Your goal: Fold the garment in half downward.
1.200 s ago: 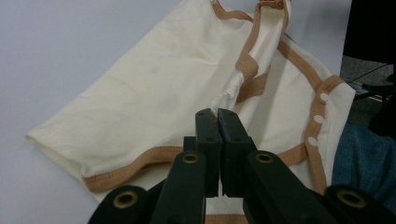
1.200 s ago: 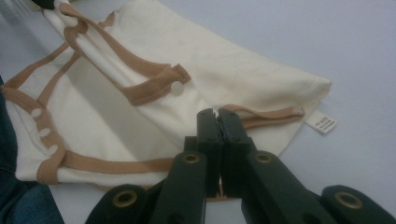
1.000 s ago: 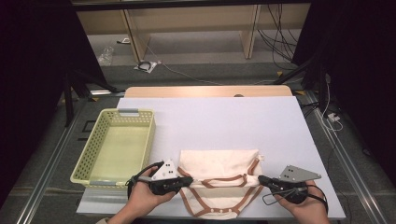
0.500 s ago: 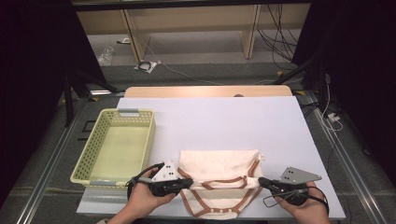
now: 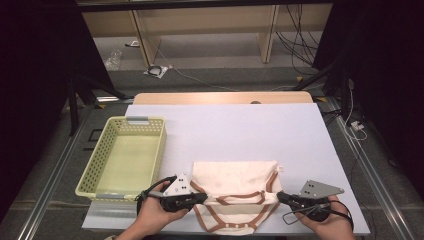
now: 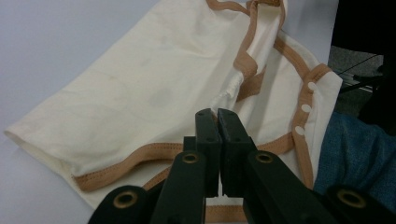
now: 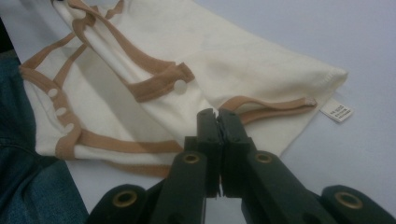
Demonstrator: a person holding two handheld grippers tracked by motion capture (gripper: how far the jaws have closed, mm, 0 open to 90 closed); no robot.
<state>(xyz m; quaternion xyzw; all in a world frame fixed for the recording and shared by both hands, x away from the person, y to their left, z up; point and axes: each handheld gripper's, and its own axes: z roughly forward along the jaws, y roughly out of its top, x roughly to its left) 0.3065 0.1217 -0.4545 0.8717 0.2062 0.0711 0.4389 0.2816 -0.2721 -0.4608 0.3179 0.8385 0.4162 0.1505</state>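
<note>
Pinched shut on the side edges of the cream cotton baby bodysuit with tan binding [image 5: 234, 192], the left gripper [image 5: 199, 198] and right gripper [image 5: 281, 196] are seen where they were a second ago; the cloth between them is unchanged. The garment is spread flat on the white table top [image 5: 240, 132], at its near edge, snaps toward the person. Just left, the pale yellow-green perforated plastic basket [image 5: 150, 156] is seen with nothing inside.

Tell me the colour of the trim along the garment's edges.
The trim is light brown on the cream garment; it shows best in the right gripper view.
</note>
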